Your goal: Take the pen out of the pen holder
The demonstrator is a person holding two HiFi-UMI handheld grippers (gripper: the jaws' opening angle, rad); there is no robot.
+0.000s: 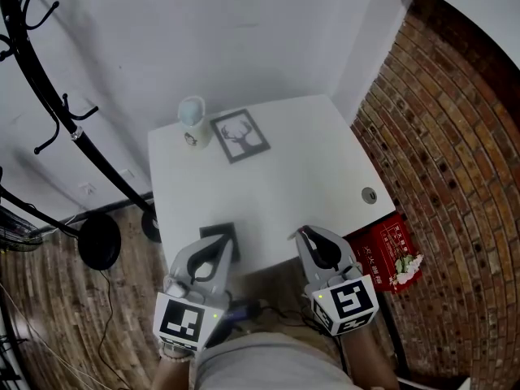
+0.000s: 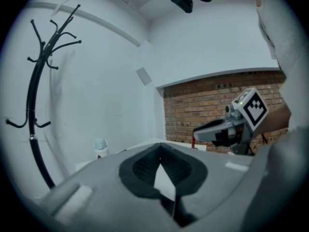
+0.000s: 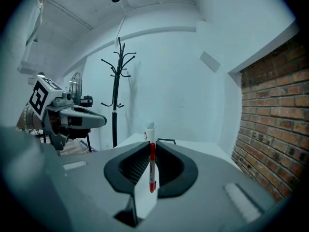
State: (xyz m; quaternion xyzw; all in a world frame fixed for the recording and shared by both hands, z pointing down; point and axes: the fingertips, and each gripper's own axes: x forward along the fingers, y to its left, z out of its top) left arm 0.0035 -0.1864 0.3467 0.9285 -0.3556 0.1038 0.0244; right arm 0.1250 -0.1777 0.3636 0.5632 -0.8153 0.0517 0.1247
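Note:
The pen holder (image 1: pixel 192 122) is a white cup at the far left of the white table (image 1: pixel 309 161); it also shows small in the left gripper view (image 2: pixel 100 148) and behind the jaws in the right gripper view (image 3: pixel 150 128). A red pen (image 3: pixel 152 170) stands upright between the jaws of my right gripper (image 3: pixel 152 146), which is shut on it. In the head view that gripper (image 1: pixel 305 234) hangs over the table's near edge. My left gripper (image 1: pixel 221 252) is at the near left with its jaws together and nothing in them (image 2: pixel 160 151).
A framed deer picture (image 1: pixel 240 136) lies beside the cup. A dark square pad (image 1: pixel 219 234) sits under my left gripper. A black coat stand (image 1: pixel 49 96) rises at the left, a brick wall (image 1: pixel 455 153) and a red box (image 1: pixel 390 246) are on the right.

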